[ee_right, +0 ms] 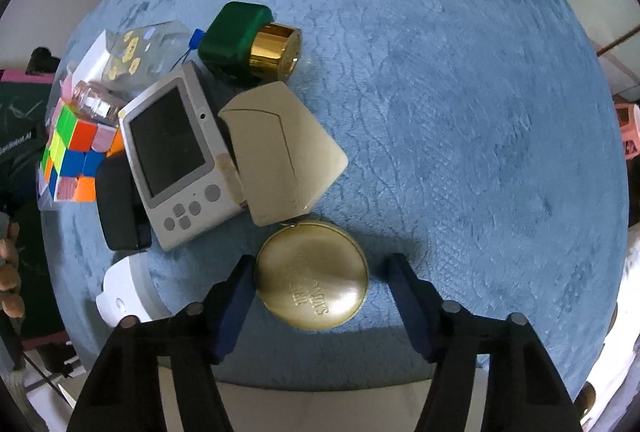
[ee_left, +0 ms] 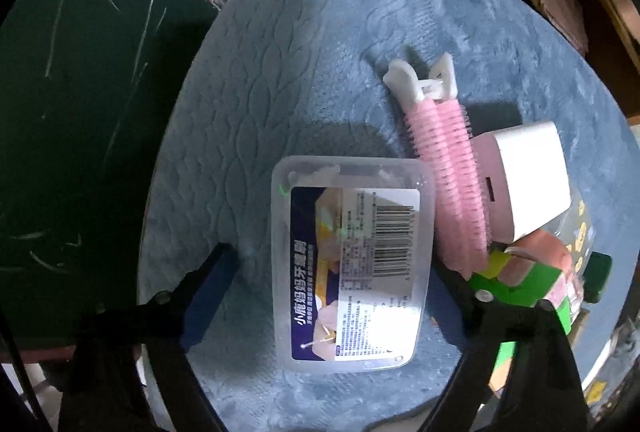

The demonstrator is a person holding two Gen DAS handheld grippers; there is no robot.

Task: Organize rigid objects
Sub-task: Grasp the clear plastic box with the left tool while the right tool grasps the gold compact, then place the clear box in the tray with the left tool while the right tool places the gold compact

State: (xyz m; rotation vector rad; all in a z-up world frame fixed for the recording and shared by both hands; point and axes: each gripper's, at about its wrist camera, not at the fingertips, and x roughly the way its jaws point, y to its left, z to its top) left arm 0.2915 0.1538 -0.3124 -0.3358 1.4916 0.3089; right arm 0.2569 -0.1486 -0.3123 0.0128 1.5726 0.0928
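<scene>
In the left wrist view a clear plastic box (ee_left: 352,264) with a barcode label lies on the blue cloth between the fingers of my left gripper (ee_left: 344,272), which is open around it. Pink hair rollers (ee_left: 448,175) and a white charger (ee_left: 532,175) lie to its right. In the right wrist view a round gold compact (ee_right: 312,276) lies between the fingers of my right gripper (ee_right: 320,276), which is open; the left finger is close to its rim. A beige pouch (ee_right: 280,151), a grey handheld device (ee_right: 176,159) and a green-and-gold bottle (ee_right: 252,43) lie beyond.
A colour cube (ee_right: 72,159), a black case (ee_right: 120,207), a white object (ee_right: 128,288) and a clear patterned bottle (ee_right: 140,47) crowd the left. The blue cloth (ee_right: 460,111) stretches right. A green chalkboard (ee_left: 72,91) stands left of the table.
</scene>
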